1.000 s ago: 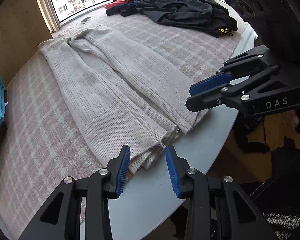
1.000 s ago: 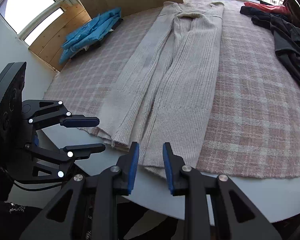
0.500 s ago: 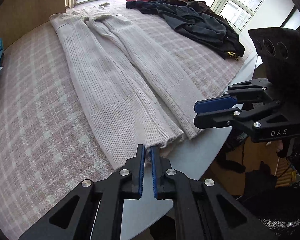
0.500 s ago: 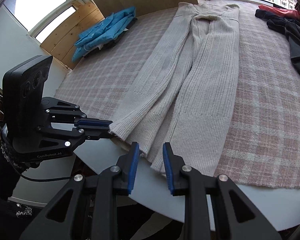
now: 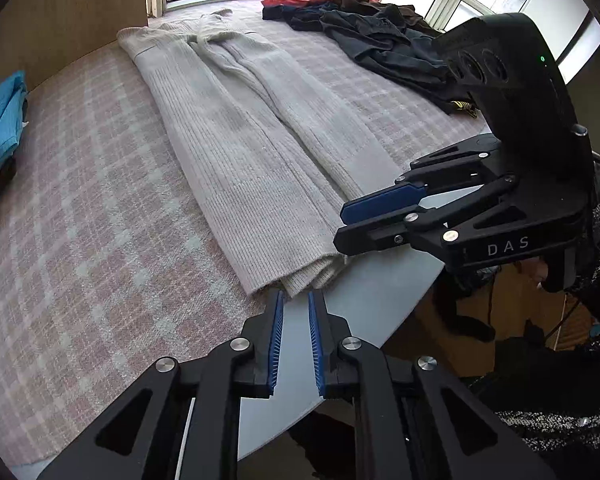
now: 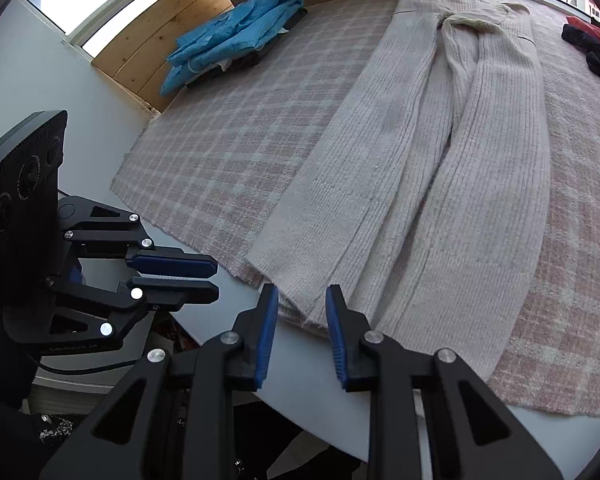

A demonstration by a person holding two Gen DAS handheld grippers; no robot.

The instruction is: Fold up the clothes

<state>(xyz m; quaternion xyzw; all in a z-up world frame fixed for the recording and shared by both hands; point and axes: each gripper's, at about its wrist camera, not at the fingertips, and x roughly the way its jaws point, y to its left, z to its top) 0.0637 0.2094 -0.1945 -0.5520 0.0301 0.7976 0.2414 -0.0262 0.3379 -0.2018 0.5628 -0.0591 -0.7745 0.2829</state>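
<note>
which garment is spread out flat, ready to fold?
The cream knit trousers, legs laid straight toward the table edge. The blue garment and dark clothes pile lie bunched.

Cream knit trousers (image 5: 244, 152) lie flat on a plaid cloth (image 5: 80, 216), their hems at the table (image 5: 364, 300) edge. The left gripper (image 5: 296, 308), jaws just reopened slightly and empty, points at the hems; the right gripper (image 5: 342, 226) hovers beside them. Dark clothes (image 5: 380, 36) are heaped behind.

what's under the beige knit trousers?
The beige knit trousers lie on a pink checked blanket; their hems overhang it onto the grey table. Whatever is directly beneath the cloth is covered.
</note>
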